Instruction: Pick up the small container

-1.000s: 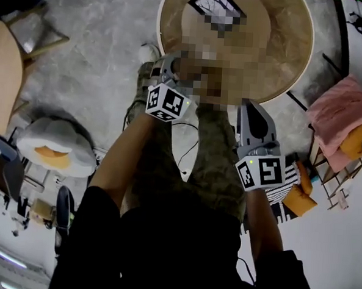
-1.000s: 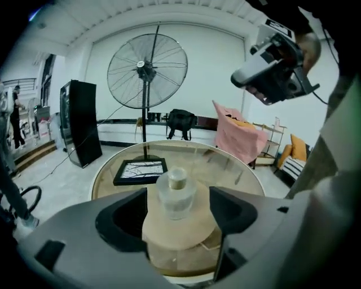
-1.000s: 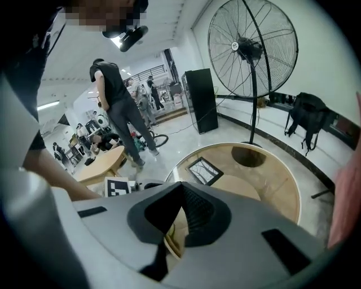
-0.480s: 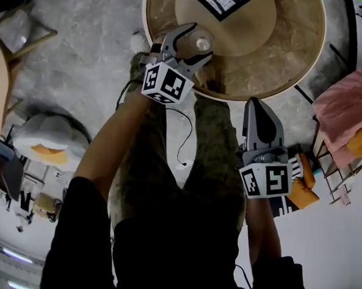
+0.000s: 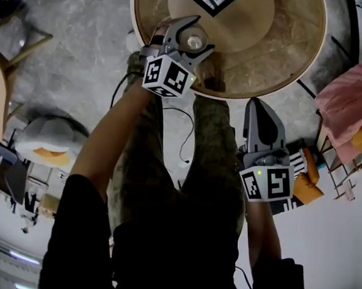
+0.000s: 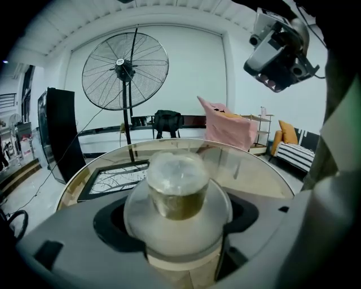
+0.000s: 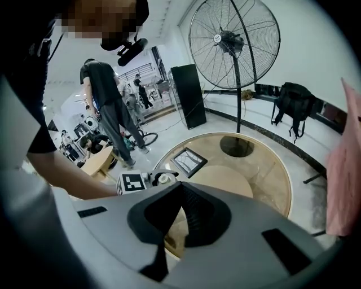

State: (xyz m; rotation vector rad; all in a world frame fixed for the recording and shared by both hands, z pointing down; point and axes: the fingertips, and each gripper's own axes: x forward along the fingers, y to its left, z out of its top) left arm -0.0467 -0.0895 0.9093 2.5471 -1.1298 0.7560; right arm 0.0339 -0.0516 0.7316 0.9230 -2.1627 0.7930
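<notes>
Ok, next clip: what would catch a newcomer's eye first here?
The small clear container with a pale lid, standing near the edge of the round glass-topped table, right between the left gripper's open jaws, which have just been opening. The right gripper hangs off the table, jaws together and empty. Behind the table stands a tall black pedestal fan.

— Any words or numbers legible here?
— None. The left cube (image 5: 167,76) on the left tongs (image 5: 194,33), at the surface (image 5: 284,49) rim, and the right cube (image 5: 266,183) on the right tongs (image 5: 261,106), off it, carry only black-and-white square markers.
</notes>
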